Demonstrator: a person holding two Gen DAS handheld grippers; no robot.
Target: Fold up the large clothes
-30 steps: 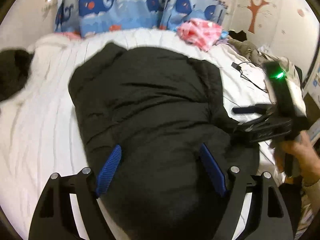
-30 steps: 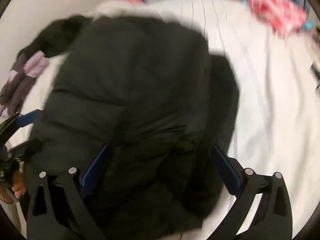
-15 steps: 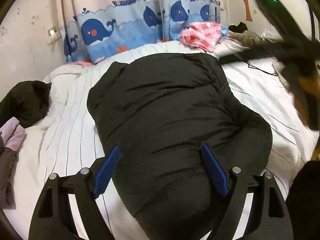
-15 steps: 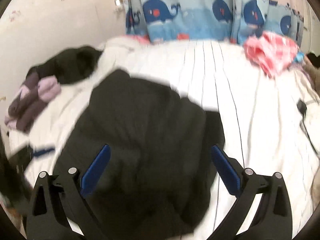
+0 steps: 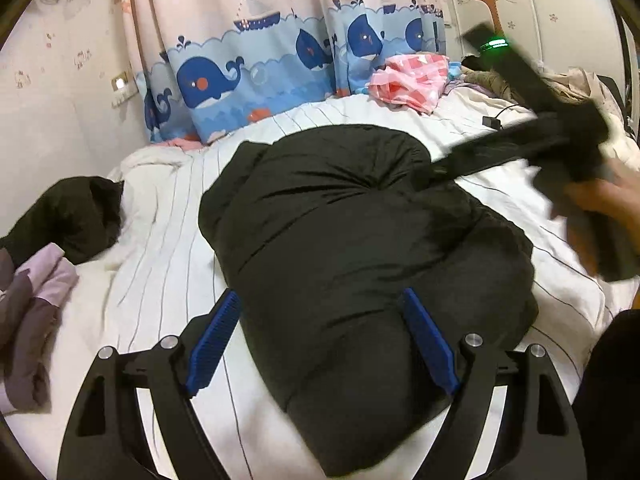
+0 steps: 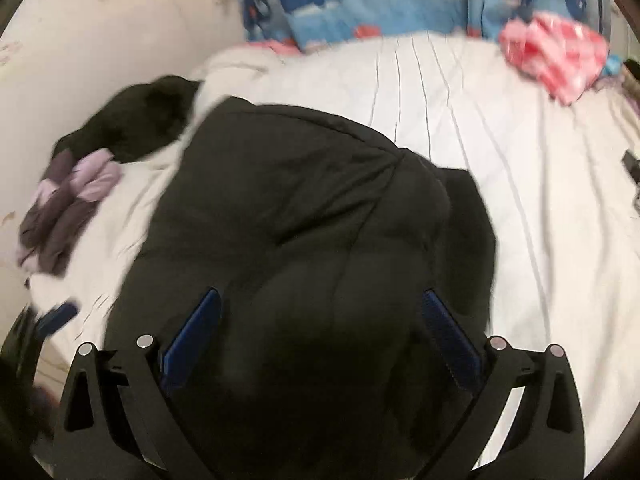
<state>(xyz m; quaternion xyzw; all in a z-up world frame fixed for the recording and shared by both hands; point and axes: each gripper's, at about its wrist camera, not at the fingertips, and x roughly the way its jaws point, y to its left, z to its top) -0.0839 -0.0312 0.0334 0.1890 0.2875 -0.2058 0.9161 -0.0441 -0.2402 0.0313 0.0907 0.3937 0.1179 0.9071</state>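
Note:
A big black puffy jacket (image 5: pixel 360 248) lies folded into a bundle on the white striped bed (image 5: pixel 168 216); it also fills the right wrist view (image 6: pixel 304 240). My left gripper (image 5: pixel 320 340) is open and empty, held above the jacket's near end. My right gripper (image 6: pixel 320 344) is open and empty over the jacket. In the left wrist view the right gripper (image 5: pixel 452 168) reaches in from the right, its tips at the jacket's far right edge, blurred.
A dark garment (image 5: pixel 68 216) and a purple garment (image 5: pixel 36 304) lie at the bed's left edge. A pink checked cloth (image 5: pixel 408 80) lies at the far side by the whale curtain (image 5: pixel 256 76). A black cable and plug (image 5: pixel 492 120) lie on the right.
Both grippers have risen and drawn back from the jacket. The right gripper swung up off the bed and now comes back down toward the jacket's right edge.

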